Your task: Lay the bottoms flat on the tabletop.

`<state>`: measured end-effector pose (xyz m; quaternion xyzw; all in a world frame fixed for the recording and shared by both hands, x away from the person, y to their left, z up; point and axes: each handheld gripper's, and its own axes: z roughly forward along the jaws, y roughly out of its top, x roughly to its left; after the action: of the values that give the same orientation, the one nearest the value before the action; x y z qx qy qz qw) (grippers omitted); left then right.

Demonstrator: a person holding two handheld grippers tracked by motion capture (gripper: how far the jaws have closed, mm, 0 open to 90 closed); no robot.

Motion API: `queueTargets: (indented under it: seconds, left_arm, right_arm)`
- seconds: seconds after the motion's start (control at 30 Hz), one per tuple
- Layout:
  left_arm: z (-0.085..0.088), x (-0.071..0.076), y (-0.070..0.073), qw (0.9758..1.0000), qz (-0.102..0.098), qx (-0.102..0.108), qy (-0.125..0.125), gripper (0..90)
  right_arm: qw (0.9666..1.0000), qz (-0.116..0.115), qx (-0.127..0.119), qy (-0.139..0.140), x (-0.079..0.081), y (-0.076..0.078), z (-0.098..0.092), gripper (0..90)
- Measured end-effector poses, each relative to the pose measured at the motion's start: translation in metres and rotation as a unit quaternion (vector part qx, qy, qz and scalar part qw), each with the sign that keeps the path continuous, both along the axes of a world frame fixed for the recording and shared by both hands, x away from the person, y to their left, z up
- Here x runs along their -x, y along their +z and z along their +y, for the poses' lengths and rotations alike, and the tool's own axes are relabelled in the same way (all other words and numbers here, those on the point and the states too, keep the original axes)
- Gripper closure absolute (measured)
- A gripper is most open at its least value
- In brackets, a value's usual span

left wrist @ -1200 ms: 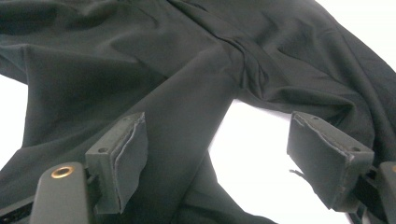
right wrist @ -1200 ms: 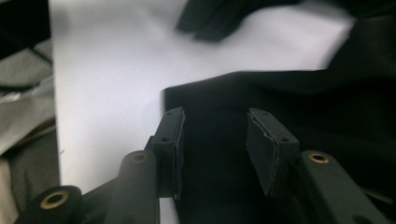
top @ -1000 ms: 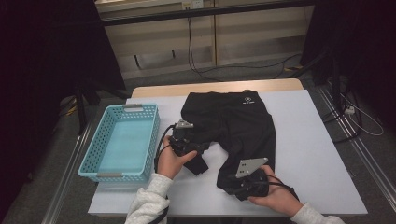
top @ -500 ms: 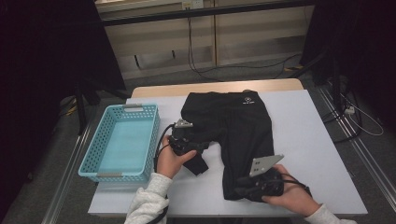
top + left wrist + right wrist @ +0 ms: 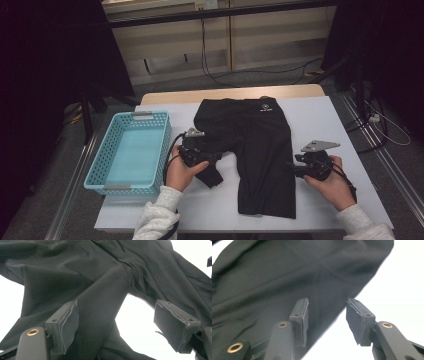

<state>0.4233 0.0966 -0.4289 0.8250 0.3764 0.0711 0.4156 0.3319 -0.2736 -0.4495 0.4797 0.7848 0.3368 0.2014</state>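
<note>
My left gripper (image 5: 212,159) sits over the shorter, crumpled leg of the black shorts (image 5: 260,150), its jaws standing wide with a ridge of the fabric rising between them; in the left gripper view (image 5: 115,327) the left pad lies against that fold while the right pad stands clear over bare white table (image 5: 140,322), so nothing is pinched. The hand has held its place since a second ago. My right gripper (image 5: 292,169) has travelled from the bottom hem of the long leg, where it was a second ago, out to that leg's right edge, and its jaws have just been opening. In the right gripper view (image 5: 327,320) they stand part open, astride the cloth's edge: the left pad over black fabric, the right pad over the table, the pads not pressing on it.

The high view gives what the gripper views cannot: the shorts lie flat in the middle of the table, waistband at the far side with a small white logo, long leg stretched toward me and now lying smoother than a second ago. The gripper views in turn show the creases and the pad faces close up. A light blue basket (image 5: 102,172) stands left of the shorts, just beside my left hand (image 5: 184,172). My right hand (image 5: 332,187) covers the body of its gripper.
</note>
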Motion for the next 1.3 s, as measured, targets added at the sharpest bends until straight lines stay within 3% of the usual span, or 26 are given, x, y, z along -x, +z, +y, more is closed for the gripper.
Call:
queueTargets:
  seconds: [0.1,0.17,0.27,0.3,0.37,0.6,0.73,0.97,1.0,1.1,1.2,1.3]
  left_arm:
    - [0.0,0.0,0.0,1.0,0.0,-0.001,0.0,20.5]
    - [-0.001,0.0,0.0,1.0,-0.002,-0.002,0.0,20.5]
    - [-0.001,0.0,0.0,1.0,-0.002,-0.001,0.0,20.4]
    - [-0.002,0.0,0.0,1.0,-0.002,-0.001,0.0,20.5]
    - [-0.002,0.0,0.0,1.0,-0.001,-0.001,0.0,20.4]
    - [-0.004,0.001,-0.001,1.0,0.002,-0.004,-0.007,20.2]
    - [-0.007,0.001,-0.001,1.0,0.002,-0.005,-0.008,20.1]
    - [-0.006,0.001,0.0,0.9999,0.003,-0.005,-0.009,20.0]
    - [-0.005,0.001,0.0,0.9999,0.003,-0.004,-0.009,20.0]
    - [-0.004,0.001,0.001,1.0,0.003,-0.002,-0.005,20.0]
    - [-0.003,0.001,0.001,1.0,0.001,-0.004,-0.004,19.9]
    - [-0.002,0.003,0.001,1.0,0.001,-0.007,-0.004,19.8]
  right_arm:
    - [0.9997,0.022,-0.002,-0.008,-0.002,-0.007,-0.002,56.2]
    - [0.9997,0.02,-0.009,-0.009,-0.002,-0.009,-0.002,59.7]
    - [0.9995,0.025,-0.02,-0.001,-0.001,-0.009,0.001,78.0]
    - [0.9992,0.03,-0.027,0.003,-0.001,-0.009,0.001,87.7]
    - [0.9987,0.035,-0.036,0.008,-0.001,-0.009,0.001,90.0]
    - [0.9972,0.057,-0.047,0.011,0.003,-0.007,-0.013,90.0]
    - [0.9969,0.059,-0.052,0.002,0.007,-0.007,-0.021,90.0]
    - [0.9964,0.067,-0.051,0.009,0.011,-0.005,-0.024,90.0]
    - [0.9966,0.063,-0.053,0.011,0.01,-0.006,-0.025,88.4]
    - [0.9978,0.045,-0.048,0.002,0.006,-0.005,-0.023,67.9]
    - [0.9991,0.017,-0.036,-0.016,-0.006,-0.001,-0.023,59.3]
    - [0.9983,-0.001,-0.038,-0.045,-0.025,0.001,-0.026,56.8]
